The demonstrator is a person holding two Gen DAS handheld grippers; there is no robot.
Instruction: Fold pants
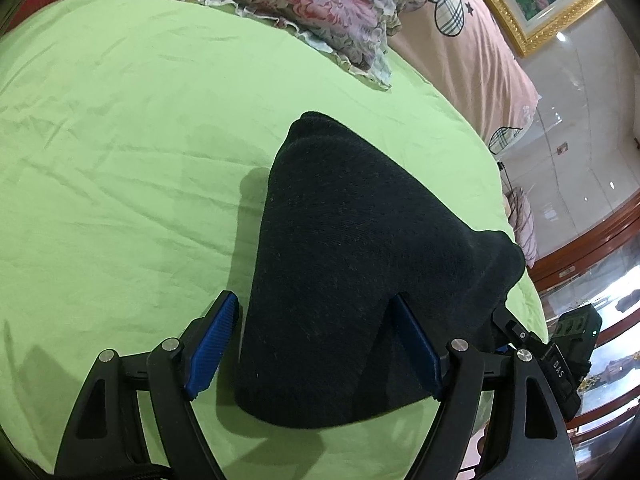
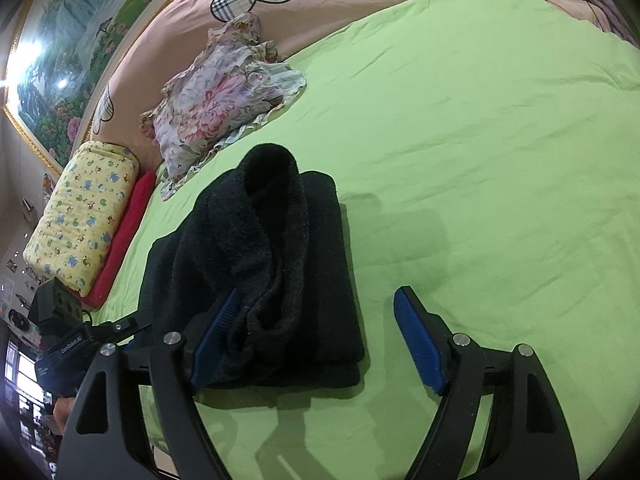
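Observation:
Black folded pants (image 1: 340,260) lie on the green bedsheet (image 1: 120,160). In the left wrist view my left gripper (image 1: 314,300) is open and straddles the near end of the bundle; the left blue pad (image 1: 212,344) stands just off the cloth, and a fold drapes over the right pad (image 1: 416,348). In the right wrist view the pants (image 2: 320,248) show a raised hump of fabric in the middle. My right gripper (image 2: 320,294) is open. Its left pad (image 2: 218,324) rests against the hump, and its right pad (image 2: 418,340) hangs free over the sheet.
A floral pillow (image 2: 224,100) and a pink quilt with plaid hearts (image 1: 460,40) lie at the head of the bed. A yellow patterned pillow (image 2: 80,220) sits on a red cushion (image 2: 124,236). The bed's edge drops to wooden furniture (image 1: 592,248).

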